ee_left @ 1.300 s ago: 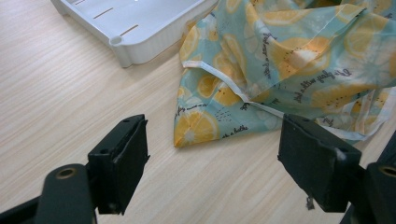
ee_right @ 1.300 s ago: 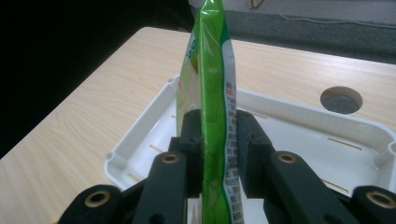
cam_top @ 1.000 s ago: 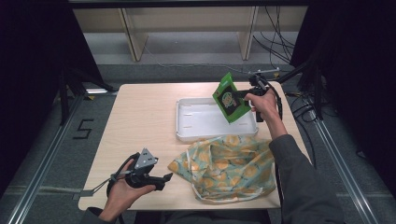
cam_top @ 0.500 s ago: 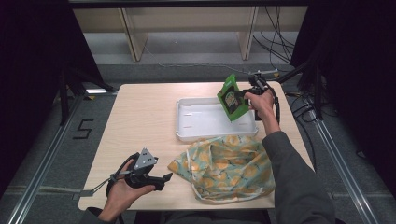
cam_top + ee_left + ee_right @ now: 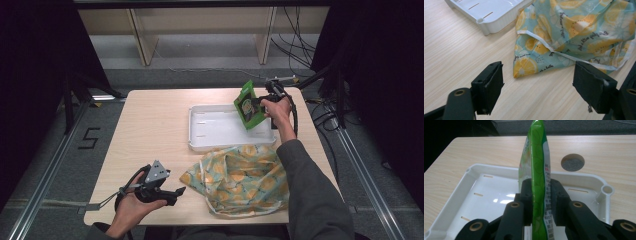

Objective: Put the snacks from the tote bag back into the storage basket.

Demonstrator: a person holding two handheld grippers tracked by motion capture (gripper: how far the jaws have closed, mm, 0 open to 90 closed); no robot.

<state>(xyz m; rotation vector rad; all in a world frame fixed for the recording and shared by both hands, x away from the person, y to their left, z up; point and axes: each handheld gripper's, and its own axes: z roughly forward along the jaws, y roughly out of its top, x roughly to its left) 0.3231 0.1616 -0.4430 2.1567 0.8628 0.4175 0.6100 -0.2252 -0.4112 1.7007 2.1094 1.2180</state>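
My right gripper is shut on a green snack packet, which hangs tilted just over the right end of the white tray. In the right gripper view the packet stands edge-on between the black jaws. A lemon-print cloth bag lies crumpled on the table in front of the tray. My left gripper rests near the table's front edge, open, its jaws pointing at the bag's near corner with bare wood between them.
The wooden table has a round cable hole beyond the tray. Cables and shelf legs stand on the floor behind the table. Metal rails run along both sides.
The right gripper has carried the packet a little lower and toward the tray. The left gripper has stayed where it was.
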